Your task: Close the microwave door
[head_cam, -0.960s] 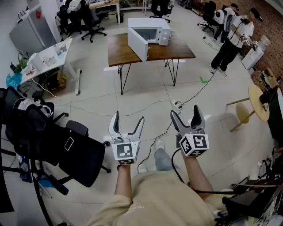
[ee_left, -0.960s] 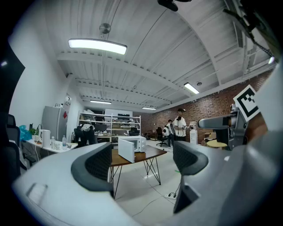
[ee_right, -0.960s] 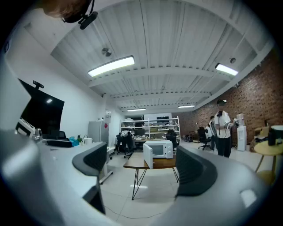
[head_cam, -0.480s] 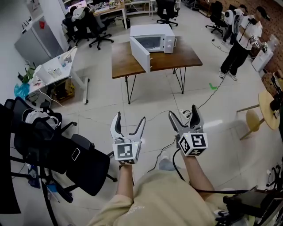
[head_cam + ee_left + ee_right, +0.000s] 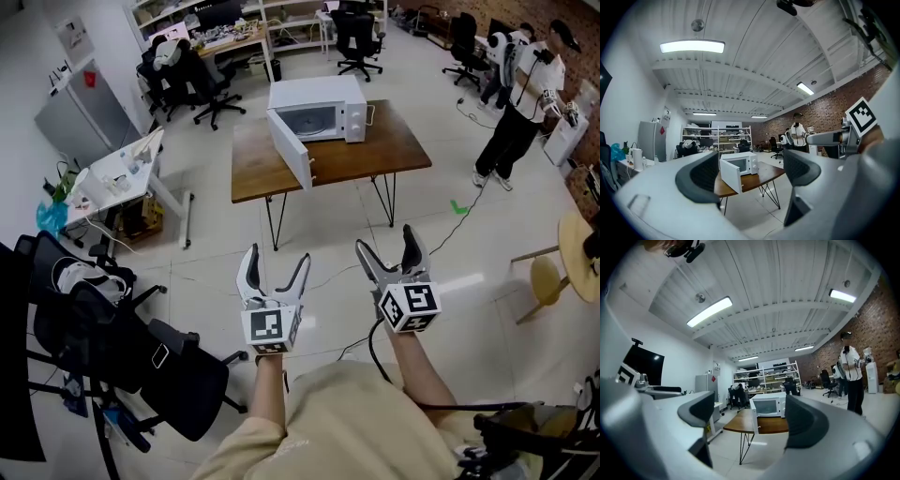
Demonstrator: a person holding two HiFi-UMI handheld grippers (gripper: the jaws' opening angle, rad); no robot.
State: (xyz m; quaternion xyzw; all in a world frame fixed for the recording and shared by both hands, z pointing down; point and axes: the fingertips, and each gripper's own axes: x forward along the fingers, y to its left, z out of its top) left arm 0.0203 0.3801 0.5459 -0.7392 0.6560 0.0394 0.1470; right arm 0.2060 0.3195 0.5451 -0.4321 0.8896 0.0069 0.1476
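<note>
Head view, looking steeply down on an open office floor. The white microwave (image 5: 323, 105) stands on a brown wooden table (image 5: 375, 155) with black hairpin legs in the upper centre of the frame. Its door (image 5: 291, 148) hangs open, swung out toward the lower left, past the table's near edge, so that we see into the oven cavity.

In the lower centre we see 2 hand-held grippers side by side, both well short of the table and aimed toward it. The left gripper (image 5: 275, 259) has its jaws wide apart, with nothing between them. The right gripper (image 5: 385, 240) also has its jaws apart, and they are closing; they too hold nothing. Each gripper carries a cube with square markers at its base. In the left gripper view and the right gripper view alike, the microwave and its open door sit in the gap between the dark pads, far off across bare floor.

A black office chair (image 5: 178, 361) occupies the lower left. A grey refrigerator (image 5: 89, 117) and a cluttered white desk (image 5: 122, 173) stand at the upper left. A person (image 5: 520, 103) in a white top and black trousers stands at the upper right, and a round wooden stool (image 5: 547, 279) at the right edge. A thin cable (image 5: 441, 230) trails across the tiles to the right of the grippers.
</note>
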